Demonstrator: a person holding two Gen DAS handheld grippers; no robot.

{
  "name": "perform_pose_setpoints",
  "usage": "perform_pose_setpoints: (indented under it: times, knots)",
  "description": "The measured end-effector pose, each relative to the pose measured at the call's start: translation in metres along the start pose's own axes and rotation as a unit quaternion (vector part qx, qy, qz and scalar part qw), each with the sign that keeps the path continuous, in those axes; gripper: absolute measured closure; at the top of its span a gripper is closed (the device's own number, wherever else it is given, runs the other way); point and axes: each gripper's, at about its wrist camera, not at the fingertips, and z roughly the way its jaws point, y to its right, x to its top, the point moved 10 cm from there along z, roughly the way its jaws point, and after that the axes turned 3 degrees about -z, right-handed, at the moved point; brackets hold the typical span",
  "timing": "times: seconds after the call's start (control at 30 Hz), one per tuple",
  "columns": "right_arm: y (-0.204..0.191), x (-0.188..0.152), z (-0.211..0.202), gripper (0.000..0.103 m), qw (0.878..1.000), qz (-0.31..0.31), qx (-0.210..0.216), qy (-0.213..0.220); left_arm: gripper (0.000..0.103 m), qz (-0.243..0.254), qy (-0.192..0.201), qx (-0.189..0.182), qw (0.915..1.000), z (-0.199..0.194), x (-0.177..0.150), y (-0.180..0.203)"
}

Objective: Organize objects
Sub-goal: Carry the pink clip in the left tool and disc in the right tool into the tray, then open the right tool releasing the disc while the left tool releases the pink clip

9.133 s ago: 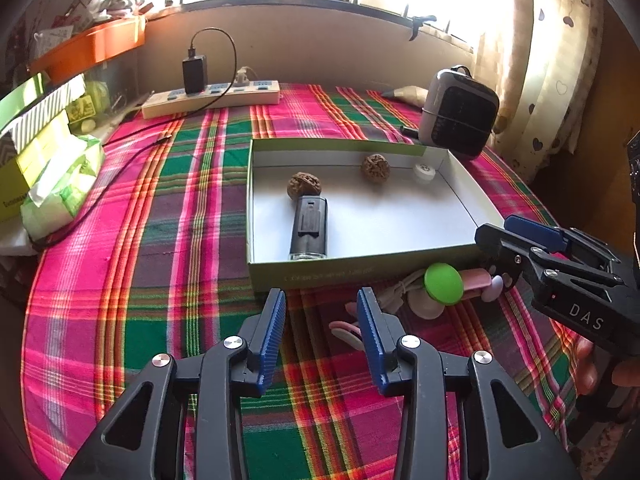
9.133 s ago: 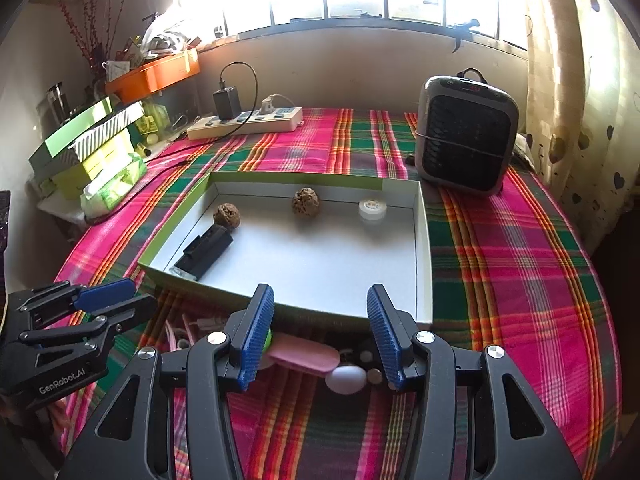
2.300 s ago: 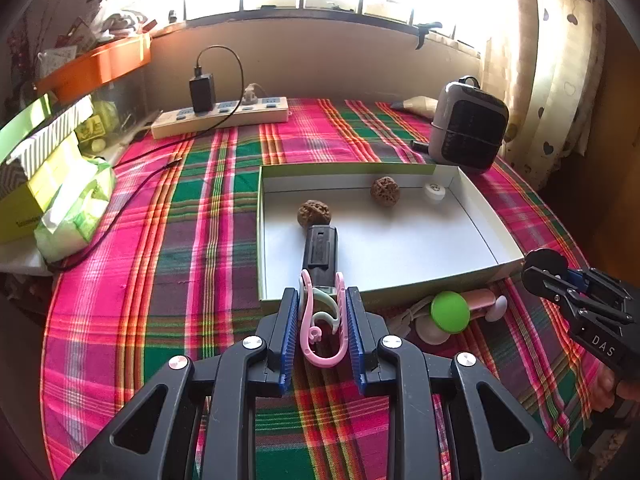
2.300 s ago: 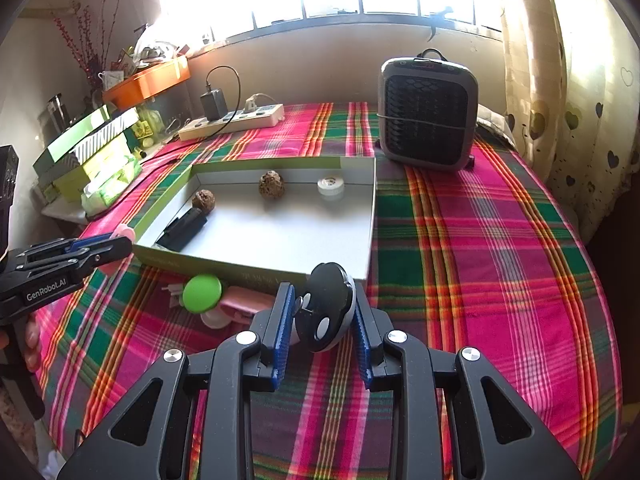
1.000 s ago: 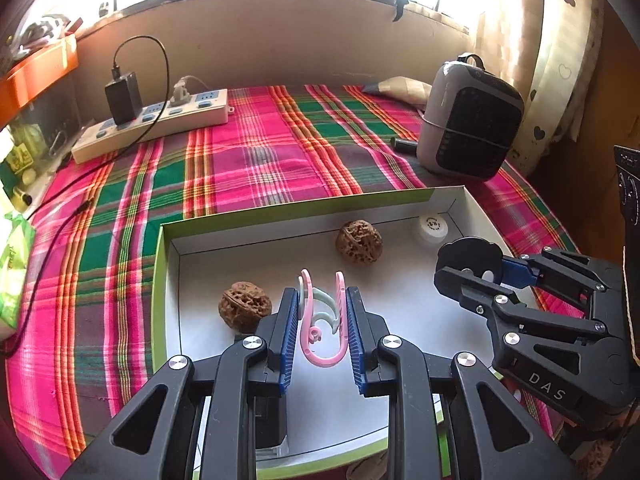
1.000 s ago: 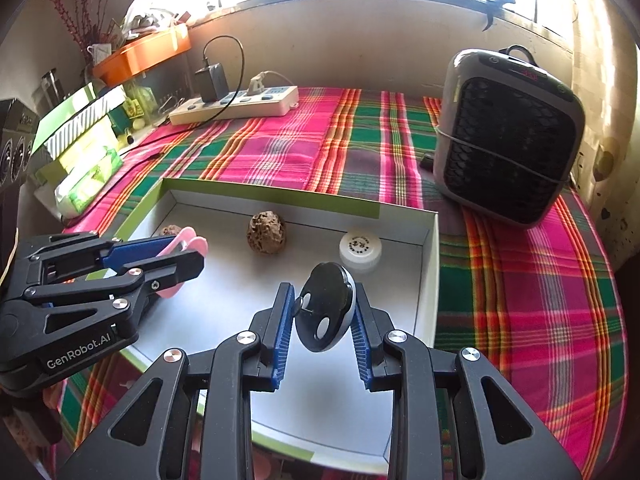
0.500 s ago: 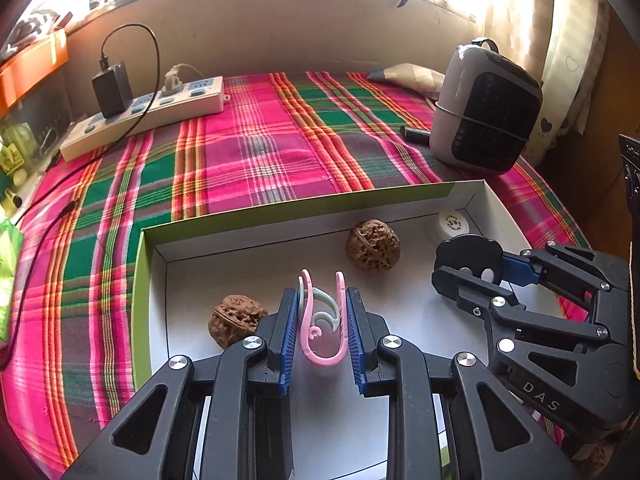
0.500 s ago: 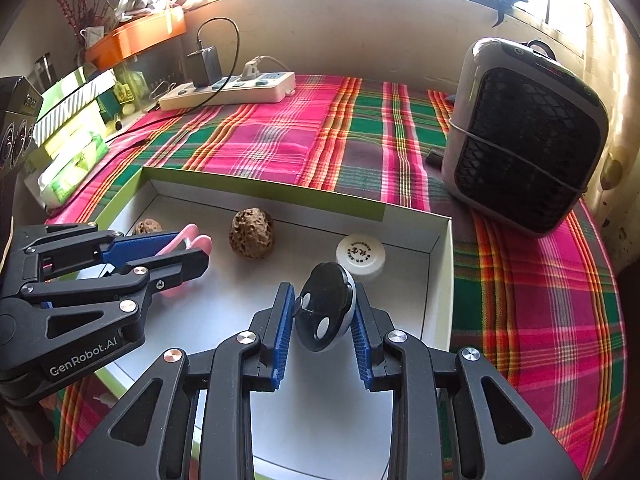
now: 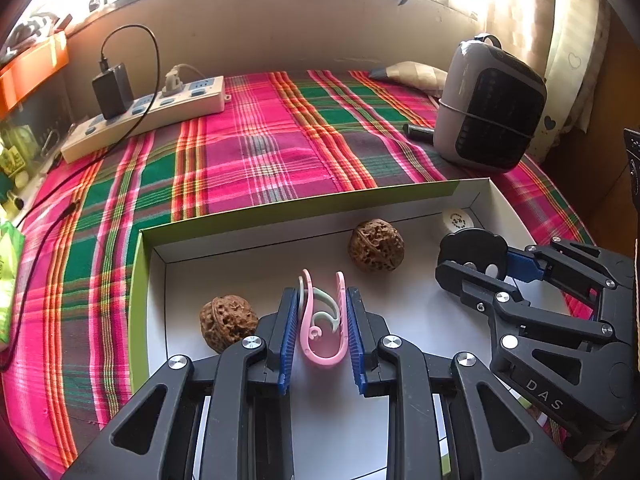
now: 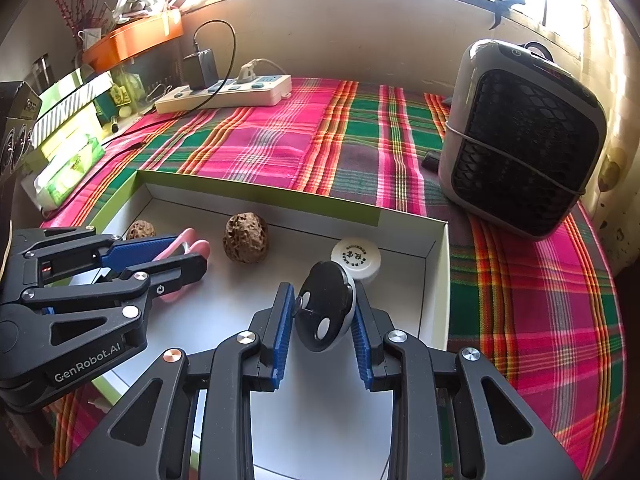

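Note:
A shallow white box with green walls point(image 9: 256, 210) point(image 10: 256, 190) lies on the plaid cloth. My left gripper point(image 9: 322, 312) point(image 10: 180, 250) is shut on pink and pale green plastic hooks point(image 9: 320, 320) point(image 10: 188, 240) and holds them over the box's left half. My right gripper point(image 10: 324, 308) point(image 9: 480, 264) is shut on a round black and white disc point(image 10: 326, 306) point(image 9: 472, 250) over the box's right half. Two walnuts point(image 9: 376, 244) point(image 9: 226, 320) point(image 10: 245, 237) and a white round cap point(image 9: 458, 220) point(image 10: 356, 258) lie in the box.
A grey fan heater point(image 9: 490, 114) point(image 10: 520, 152) stands on the cloth right of the box. A white power strip with a black charger point(image 9: 148, 114) point(image 10: 228, 94) lies at the back. Boxes and an orange tray point(image 10: 132, 38) are stacked at the far left.
Both grippers have moved a little further forward over the box with their objects still held. The walnuts and the cap have not moved.

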Motion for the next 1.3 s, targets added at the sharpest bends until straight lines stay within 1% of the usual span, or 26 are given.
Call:
perform_pose_setpoints:
  times: [0.3,0.6,0.67,0.73,0.87,1.0,1.3]
  knots:
    - [0.000,0.000,0.001,0.074,1.000,-0.002,-0.006,-0.001,0.080,0.000,0.000,0.001,1.0000,0.001,-0.001,0.001]
    - [0.000,-0.001,-0.001,0.073,1.000,0.003,-0.006,0.001,0.072,0.004,-0.001,0.008,1.0000,-0.001,-0.002,-0.002]
    - [0.000,-0.002,-0.002,0.069,1.000,0.004,-0.006,0.001,0.071,0.003,-0.002,0.008,1.0000,-0.002,-0.003,-0.002]
    - [0.000,-0.002,-0.003,0.060,1.000,0.005,-0.005,0.004,0.071,0.002,-0.002,0.010,0.9999,-0.003,-0.003,-0.003]
    - [0.001,-0.003,-0.007,0.060,1.000,0.006,-0.008,0.005,0.070,0.001,-0.002,0.010,0.9999,-0.007,-0.005,-0.003]
    - [0.000,-0.004,-0.011,0.060,1.000,0.007,-0.006,0.010,0.070,-0.006,0.007,0.012,0.9999,-0.016,-0.003,-0.007]
    - [-0.002,-0.006,-0.023,0.059,1.000,0.011,-0.010,0.020,0.069,-0.017,0.018,0.016,0.9996,-0.029,-0.010,-0.009]
